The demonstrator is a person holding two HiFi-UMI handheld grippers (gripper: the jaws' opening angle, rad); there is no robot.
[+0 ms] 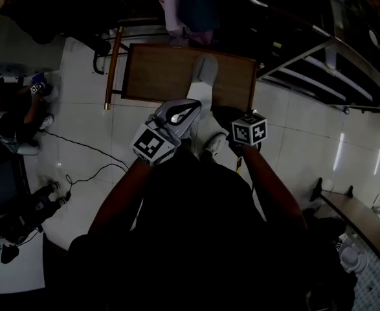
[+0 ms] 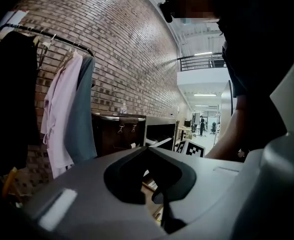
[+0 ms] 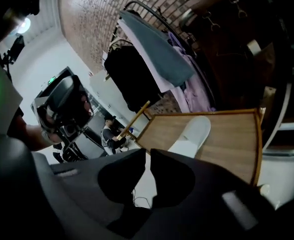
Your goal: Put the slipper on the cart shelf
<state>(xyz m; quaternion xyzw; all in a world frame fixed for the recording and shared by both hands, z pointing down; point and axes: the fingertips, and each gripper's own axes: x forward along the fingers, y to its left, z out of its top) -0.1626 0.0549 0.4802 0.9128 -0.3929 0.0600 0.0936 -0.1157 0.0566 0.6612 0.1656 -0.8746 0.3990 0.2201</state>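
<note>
Slipper: the white slipper (image 1: pixel 202 76) lies flat on the shelf (image 1: pixel 151 70), toe toward the top of the frame and heel at the near edge. It may overhang a little, but the dark head view leaves that unsure.
Left tool: the left tool (image 2: pixel 148 149) has its jaws closed and holds nothing. In the head view it sits just below the heel.
Right tool: the right tool (image 3: pixel 148 153) is also closed and empty, apart from the slipper at lower right.
Risk: a tool brushing the heel could drag the slipper off the near edge onto the floor (image 1: pixel 86 128). A knock on the shelf might shift the cart.
Shelf: a brown board with a rim, carrying only the slipper.
Room: a brick wall (image 2: pixel 121 59) with clothes (image 2: pixel 61 114) hanging on a rail. The floor is glossy white tile, with a cable (image 1: pixel 92 170) at left and a person (image 1: pixel 11 118) at far left.
</note>
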